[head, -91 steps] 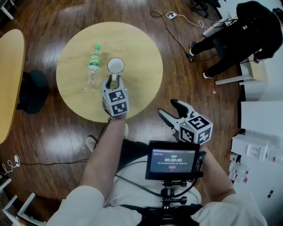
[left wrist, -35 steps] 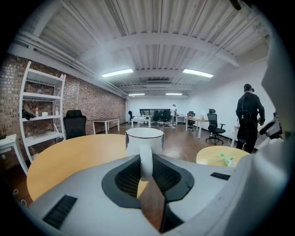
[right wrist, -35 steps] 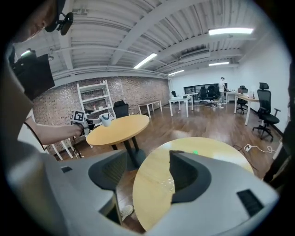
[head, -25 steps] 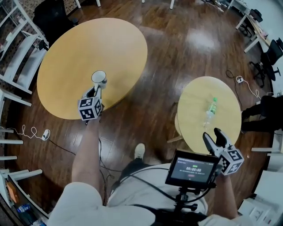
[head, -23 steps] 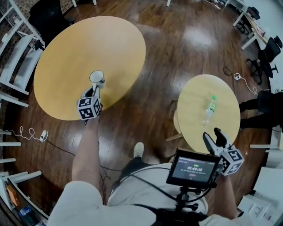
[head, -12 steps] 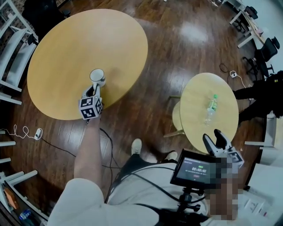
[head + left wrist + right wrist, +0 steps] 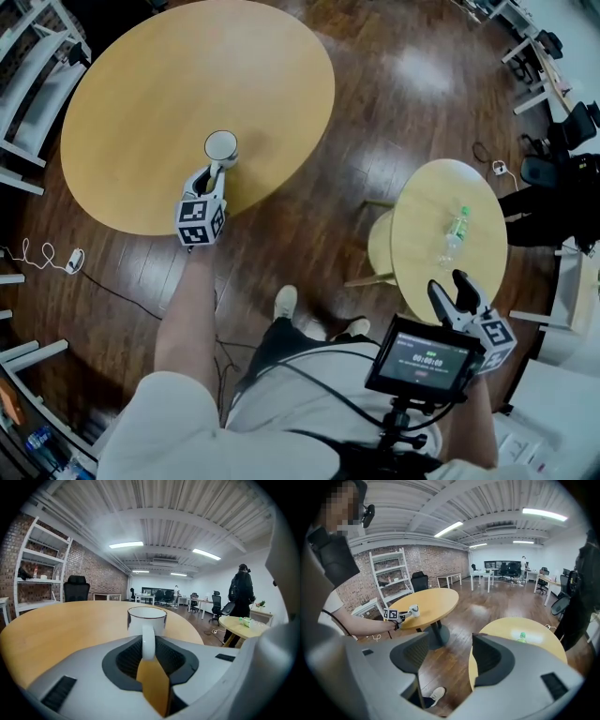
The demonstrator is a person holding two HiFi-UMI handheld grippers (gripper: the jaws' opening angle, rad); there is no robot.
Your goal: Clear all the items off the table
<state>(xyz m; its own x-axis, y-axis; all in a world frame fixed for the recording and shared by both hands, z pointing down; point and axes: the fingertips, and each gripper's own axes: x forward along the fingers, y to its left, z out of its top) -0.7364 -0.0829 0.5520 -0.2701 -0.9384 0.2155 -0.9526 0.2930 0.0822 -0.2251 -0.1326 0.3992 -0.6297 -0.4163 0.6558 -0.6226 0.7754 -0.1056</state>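
Observation:
A white mug (image 7: 221, 147) stands upright at the near edge of the large round wooden table (image 7: 141, 84). My left gripper (image 7: 214, 172) is clamped on its handle. In the left gripper view the handle (image 7: 148, 641) runs down between the dark pads, and the jaws are just starting to open around it. A clear bottle with a green cap (image 7: 457, 231) lies on the small round table (image 7: 422, 234). My right gripper (image 7: 452, 291) hovers open and empty at that table's near edge. In the right gripper view the bottle (image 7: 522, 636) lies beyond the spread jaws.
A person in black (image 7: 562, 187) stands by the small table's far side. White shelving (image 7: 28, 56) flanks the large table on the left. A cable (image 7: 47, 258) lies on the wooden floor. A monitor (image 7: 427, 356) hangs at my chest.
The view has shifted, so the large table and mug sit slightly higher and further right in the picture. The left gripper still holds the mug at the table's edge. The right gripper has hardly moved.

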